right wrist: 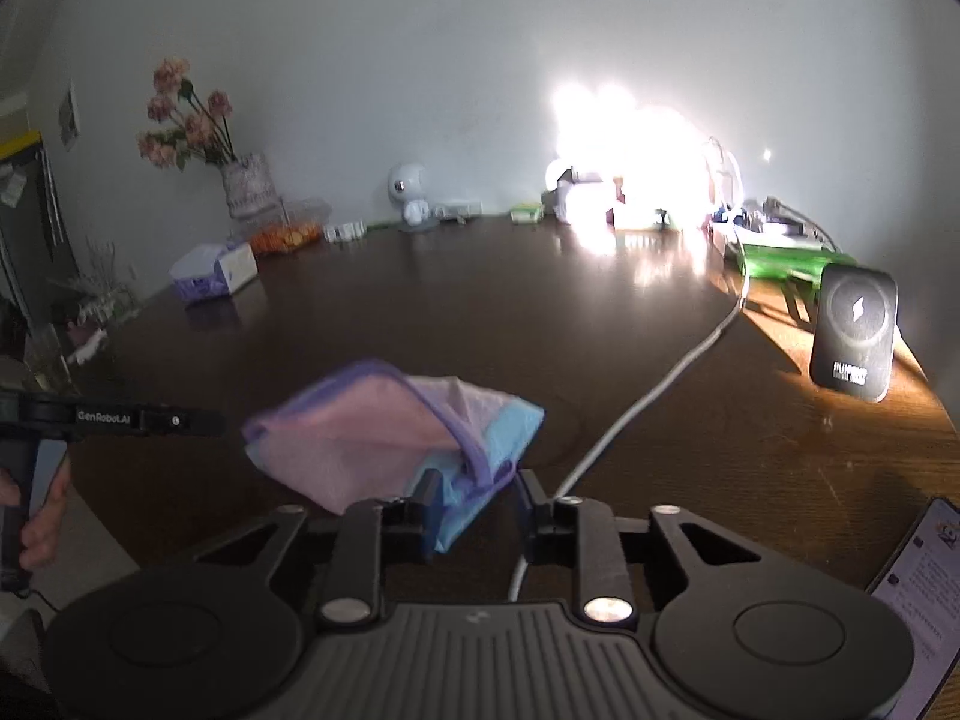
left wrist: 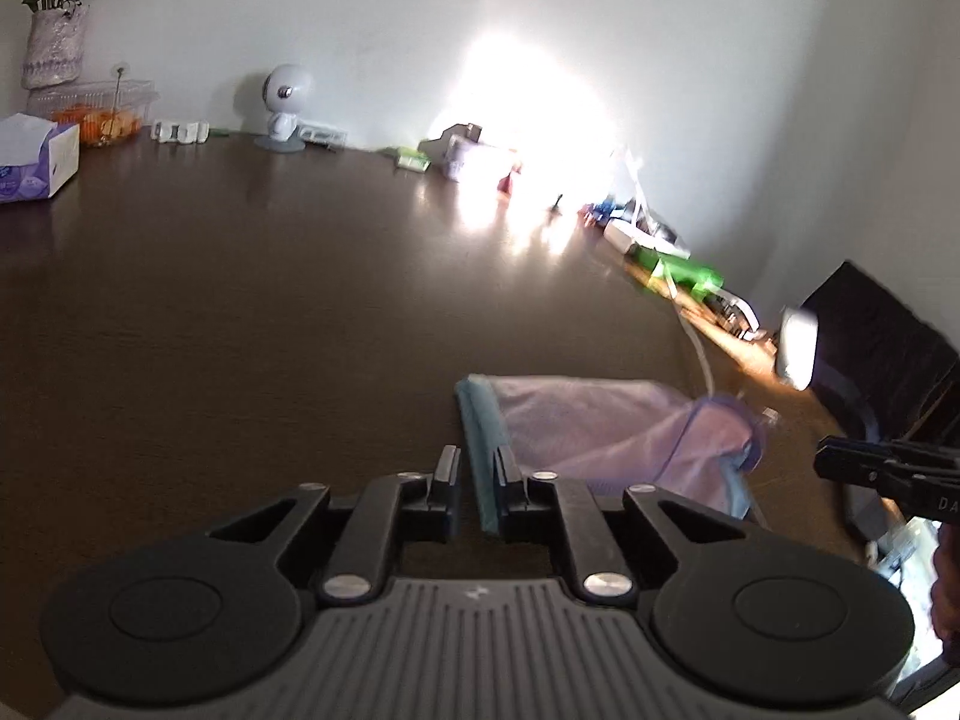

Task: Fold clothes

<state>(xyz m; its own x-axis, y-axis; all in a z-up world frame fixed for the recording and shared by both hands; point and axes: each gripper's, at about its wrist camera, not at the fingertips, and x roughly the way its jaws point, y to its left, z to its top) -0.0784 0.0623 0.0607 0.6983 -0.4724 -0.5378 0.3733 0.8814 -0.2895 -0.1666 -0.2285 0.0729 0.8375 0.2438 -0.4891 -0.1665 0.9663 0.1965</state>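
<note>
A pink cloth (right wrist: pixel 360 438) with purple trim and a blue underside lies loosely folded on a dark wooden table (left wrist: pixel 240 312), just ahead of both tools. In the left wrist view, the left gripper (left wrist: pixel 477 474) has its fingers spread, the cloth's blue edge standing between them against the right-hand finger; whether it is pinched cannot be told. In the right wrist view, the right gripper (right wrist: pixel 477 501) is likewise spread, a blue corner lying against its left finger. Only the right view shows the black charging stand (right wrist: pixel 855 333) right of the cloth, a white cable (right wrist: pixel 660 387) running past it, and a hand (right wrist: pixel 42 525) on the left tool's grip. A tissue box (left wrist: pixel 39 159) sits far left.
</note>
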